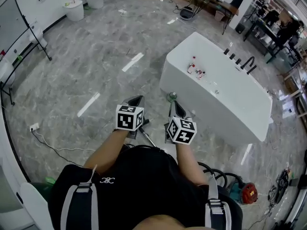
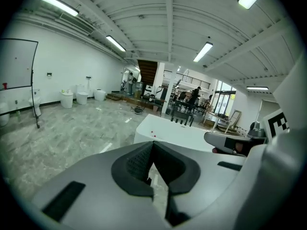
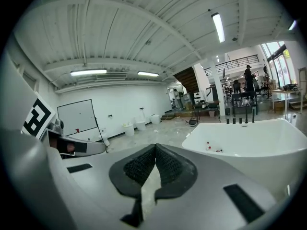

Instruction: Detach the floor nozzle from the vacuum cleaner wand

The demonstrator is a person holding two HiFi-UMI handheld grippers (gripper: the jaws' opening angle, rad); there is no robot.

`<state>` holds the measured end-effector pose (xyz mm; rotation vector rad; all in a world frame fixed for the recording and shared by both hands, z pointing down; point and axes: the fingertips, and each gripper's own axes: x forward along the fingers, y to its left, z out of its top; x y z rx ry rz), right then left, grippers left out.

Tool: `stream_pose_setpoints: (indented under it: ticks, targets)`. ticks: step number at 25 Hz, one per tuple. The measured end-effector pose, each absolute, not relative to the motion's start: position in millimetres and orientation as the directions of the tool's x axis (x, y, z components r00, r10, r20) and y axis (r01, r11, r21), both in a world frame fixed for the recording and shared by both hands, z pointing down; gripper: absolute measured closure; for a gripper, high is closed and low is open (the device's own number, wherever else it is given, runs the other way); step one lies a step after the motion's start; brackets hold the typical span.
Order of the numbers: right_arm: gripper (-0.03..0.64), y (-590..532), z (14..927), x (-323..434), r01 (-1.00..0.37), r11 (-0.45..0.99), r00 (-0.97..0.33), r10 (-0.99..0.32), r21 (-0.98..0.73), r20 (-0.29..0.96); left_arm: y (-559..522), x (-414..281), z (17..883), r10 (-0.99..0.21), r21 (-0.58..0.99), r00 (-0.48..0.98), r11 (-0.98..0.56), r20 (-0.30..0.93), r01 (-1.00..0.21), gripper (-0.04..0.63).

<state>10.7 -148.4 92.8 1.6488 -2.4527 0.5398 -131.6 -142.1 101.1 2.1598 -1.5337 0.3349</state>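
In the head view my left gripper (image 1: 137, 99) and right gripper (image 1: 173, 103) are held side by side in front of me, both shut with nothing in them. A thin grey wand (image 1: 149, 138) slants across the floor between my forearms, its lower end hidden by my body. A black hose (image 1: 217, 173) curls to a teal and red vacuum cleaner (image 1: 243, 193) at the lower right. I cannot make out a floor nozzle. The left gripper (image 2: 152, 145) and right gripper (image 3: 155, 147) show closed pads in their own views, above bare floor.
A white bathtub (image 1: 249, 116) stands just ahead to the right, with black taps (image 1: 242, 61) and small bottles (image 1: 195, 70) on its rim. A whiteboard on a stand (image 1: 14, 20), white toilets (image 1: 74, 9) and a floor socket with cable (image 1: 34, 127) lie to the left. Grey marble floor (image 1: 96, 61) stretches ahead.
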Motion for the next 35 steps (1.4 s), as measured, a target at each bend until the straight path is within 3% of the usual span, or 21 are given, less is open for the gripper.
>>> stream_pose_setpoints:
  ticks: [10,17,23,29,35]
  targets:
    - [0.612,-189.2,112.6,-21.8,-0.951,0.249,-0.302,-0.872,-0.182,0.385,-199.7,-160.7,127.7,-0.749,0.291,0.438,-0.332,0.497,-0.897,0.594]
    - [0.612,-205.1,144.5,18.0,-0.962,0.203,-0.265,-0.856,-0.184,0.444,-228.8,-132.6,152.0,-0.700,0.282,0.456,-0.358,0.549,-0.890,0.594]
    - [0.612,-189.9,199.7,52.8,-0.973,0.160,-0.227,-0.792,-0.165,0.568,-230.9,-118.6,195.4,-0.625,0.299,0.459,-0.350,0.631,-0.888,0.594]
    - [0.612,-177.2,313.3,80.7,-0.973,0.149,-0.232,-0.657,-0.178,0.717,-242.2,-103.2,303.1,-0.514,0.323,0.453,-0.325,0.729,-0.889,0.594]
    - [0.612,-190.8,520.0,86.6,-0.945,0.237,-0.319,-0.529,-0.224,0.787,-249.8,-90.1,493.8,-0.408,0.352,0.437,-0.269,0.801,-0.897,0.594]
